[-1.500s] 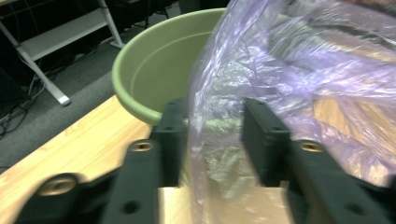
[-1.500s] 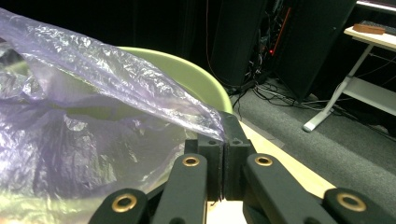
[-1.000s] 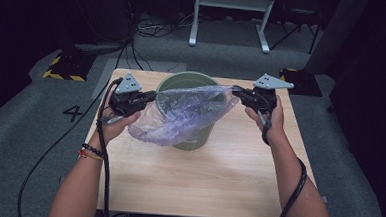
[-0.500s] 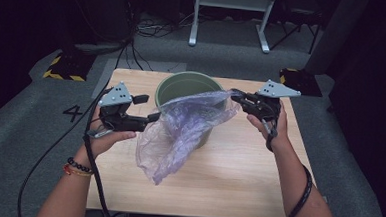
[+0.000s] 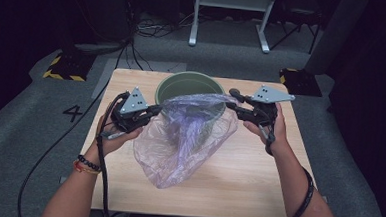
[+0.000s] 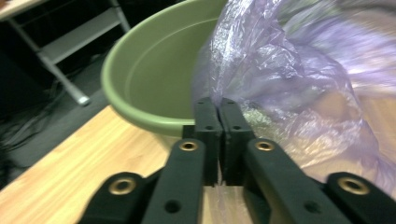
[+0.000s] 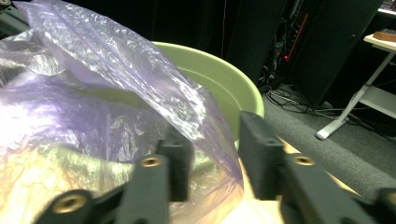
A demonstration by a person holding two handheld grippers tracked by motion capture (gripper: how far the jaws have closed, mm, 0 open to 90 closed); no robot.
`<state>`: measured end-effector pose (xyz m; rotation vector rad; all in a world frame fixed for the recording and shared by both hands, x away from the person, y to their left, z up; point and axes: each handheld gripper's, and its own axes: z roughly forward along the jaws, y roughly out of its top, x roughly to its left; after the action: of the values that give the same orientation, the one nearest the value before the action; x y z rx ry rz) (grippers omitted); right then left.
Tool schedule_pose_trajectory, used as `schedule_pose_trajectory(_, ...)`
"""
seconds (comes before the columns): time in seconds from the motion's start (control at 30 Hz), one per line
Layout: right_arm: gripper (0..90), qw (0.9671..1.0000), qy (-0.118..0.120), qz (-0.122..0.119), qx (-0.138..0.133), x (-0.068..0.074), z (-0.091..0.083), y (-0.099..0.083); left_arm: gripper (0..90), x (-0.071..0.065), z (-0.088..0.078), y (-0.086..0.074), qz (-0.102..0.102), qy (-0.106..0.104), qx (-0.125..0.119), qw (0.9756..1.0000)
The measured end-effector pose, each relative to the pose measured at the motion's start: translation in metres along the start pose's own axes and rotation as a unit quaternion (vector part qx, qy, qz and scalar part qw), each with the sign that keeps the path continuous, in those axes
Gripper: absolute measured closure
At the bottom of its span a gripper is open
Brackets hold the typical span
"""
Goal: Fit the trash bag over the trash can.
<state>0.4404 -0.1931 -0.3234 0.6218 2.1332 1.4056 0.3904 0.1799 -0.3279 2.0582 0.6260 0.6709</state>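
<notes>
Left gripper (image 6: 218, 109) clamped on the purple plastic bag (image 5: 184, 138) edge; right gripper (image 7: 212, 154) has just been opening, film lying loose between its jaws. Bag hangs over the near rim of the green bucket (image 5: 182, 83) on the bench (image 5: 247, 181). Re-pinch right first, then spread the mouth over the rim
</notes>
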Motion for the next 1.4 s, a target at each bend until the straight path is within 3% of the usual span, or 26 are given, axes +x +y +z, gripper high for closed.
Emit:
schedule_pose_trajectory(0.13,83.2,0.9999,-0.012,0.003,0.003,-0.004,0.005,-0.004,89.9,0.006,0.005,0.001,-0.005,0.009,-0.002,1.0)
schedule_pose_trajectory(0.23,86.8,0.9998,-0.021,-0.001,0.002,-0.006,0.006,-0.006,89.9,0.01,0.006,0.004,-0.006,0.017,-0.01,0.9998)
schedule_pose_trajectory(0.37,87.4,0.9989,-0.044,-0.009,0.008,-0.012,0.008,-0.009,90.0,0.016,0.002,0.01,-0.008,0.026,-0.025,0.9993)
schedule_pose_trajectory(0.57,84.2,0.9981,-0.048,0.039,0.004,-0.026,0.017,-0.016,90.0,0.027,0.008,0.016,-0.006,0.045,-0.028,0.9986)
schedule_pose_trajectory(0.83,84.3,0.9968,-0.061,0.047,0.019,-0.031,0.034,-0.019,90.0,0.047,0.023,0.013,-0.033,0.064,-0.036,0.9968)
schedule_pose_trajectory(1.03,84.7,0.9961,-0.069,0.052,0.016,-0.035,0.04,-0.018,90.0,0.054,0.027,0.02,-0.024,0.091,-0.029,0.9952)
schedule_pose_trajectory(1.4,85.1,0.9935,-0.083,0.072,0.027,-0.049,0.053,-0.017,89.1,0.074,0.053,0.02,-0.044,0.087,-0.014,0.9952)
